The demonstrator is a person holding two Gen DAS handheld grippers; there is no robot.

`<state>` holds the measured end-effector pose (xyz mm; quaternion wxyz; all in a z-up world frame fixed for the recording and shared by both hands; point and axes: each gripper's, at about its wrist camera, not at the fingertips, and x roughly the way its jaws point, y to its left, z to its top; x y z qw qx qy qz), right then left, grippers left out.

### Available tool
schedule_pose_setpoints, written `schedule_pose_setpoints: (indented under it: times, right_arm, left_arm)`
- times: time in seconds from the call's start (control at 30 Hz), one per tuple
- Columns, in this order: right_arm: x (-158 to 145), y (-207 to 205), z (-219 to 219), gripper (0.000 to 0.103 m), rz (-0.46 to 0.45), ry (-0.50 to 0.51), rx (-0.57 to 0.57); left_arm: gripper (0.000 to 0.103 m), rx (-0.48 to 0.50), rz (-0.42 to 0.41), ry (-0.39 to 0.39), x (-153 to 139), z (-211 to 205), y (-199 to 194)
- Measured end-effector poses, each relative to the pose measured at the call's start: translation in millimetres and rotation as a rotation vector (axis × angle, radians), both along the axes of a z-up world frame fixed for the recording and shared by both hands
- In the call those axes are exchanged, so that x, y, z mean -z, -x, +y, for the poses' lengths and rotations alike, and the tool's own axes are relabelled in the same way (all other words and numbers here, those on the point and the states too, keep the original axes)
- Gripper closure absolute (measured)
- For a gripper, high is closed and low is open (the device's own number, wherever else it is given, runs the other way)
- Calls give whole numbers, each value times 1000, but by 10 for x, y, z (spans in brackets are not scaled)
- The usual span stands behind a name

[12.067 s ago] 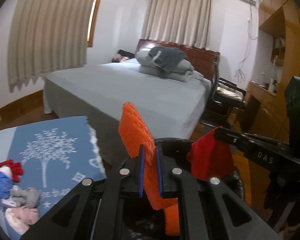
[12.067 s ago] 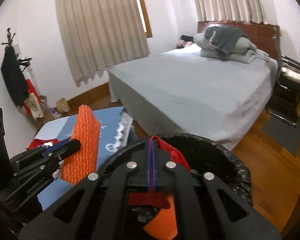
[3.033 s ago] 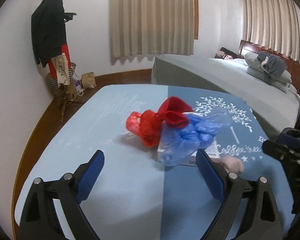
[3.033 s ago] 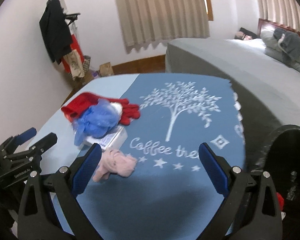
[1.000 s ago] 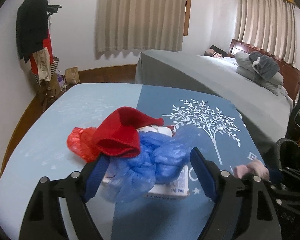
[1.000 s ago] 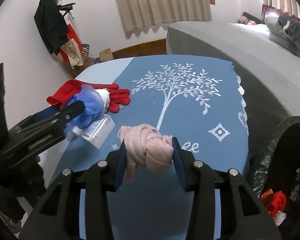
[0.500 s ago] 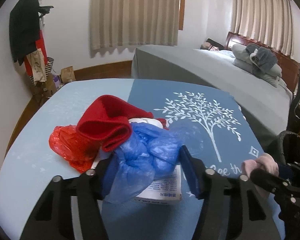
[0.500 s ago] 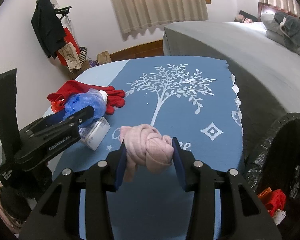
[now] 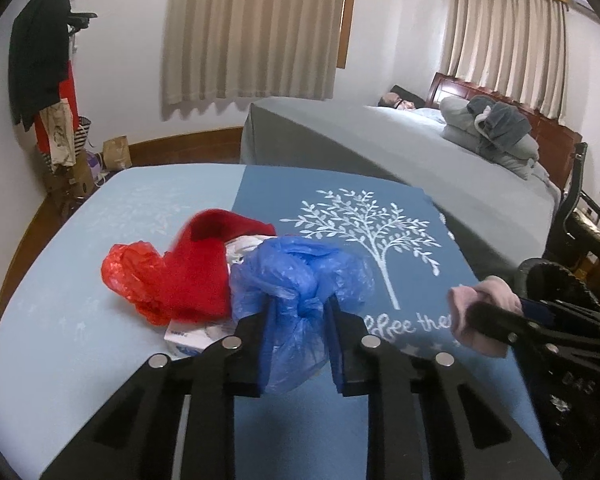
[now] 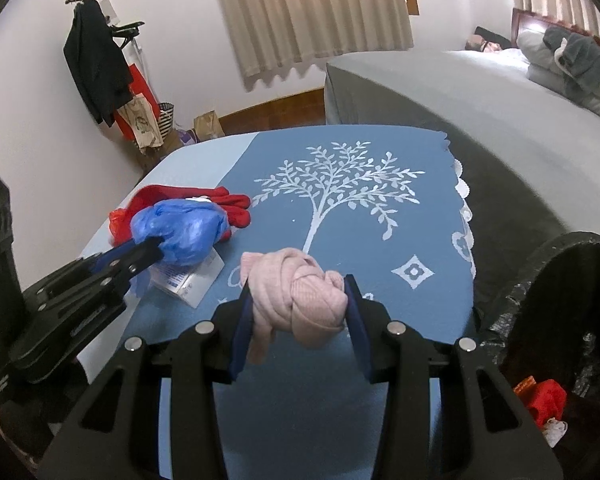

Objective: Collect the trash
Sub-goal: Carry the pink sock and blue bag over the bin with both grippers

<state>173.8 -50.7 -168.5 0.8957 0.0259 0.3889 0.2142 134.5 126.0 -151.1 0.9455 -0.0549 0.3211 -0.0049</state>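
Closing left gripper pinching blue bag

the left gripper angles downward, its jaws closing with a blue plastic bag between them; the right gripper angles downward too, clamped on a pink knotted cloth.

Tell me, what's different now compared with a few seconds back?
The left gripper, wide open then, has moved up to the blue plastic bag and its jaws are closing on it. The right gripper has picked up the knotted pink cloth from the table. The red cloth, red plastic and small box stayed put.
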Motion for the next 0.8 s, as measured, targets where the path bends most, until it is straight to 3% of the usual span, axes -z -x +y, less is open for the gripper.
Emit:
schedule_pose_setpoints:
  times: [0.8]
  right_arm:
    - [-540,326,-522,62,-105,-43,69]
  left_arm:
    - [80,90,-79,-8,-384,-337,286]
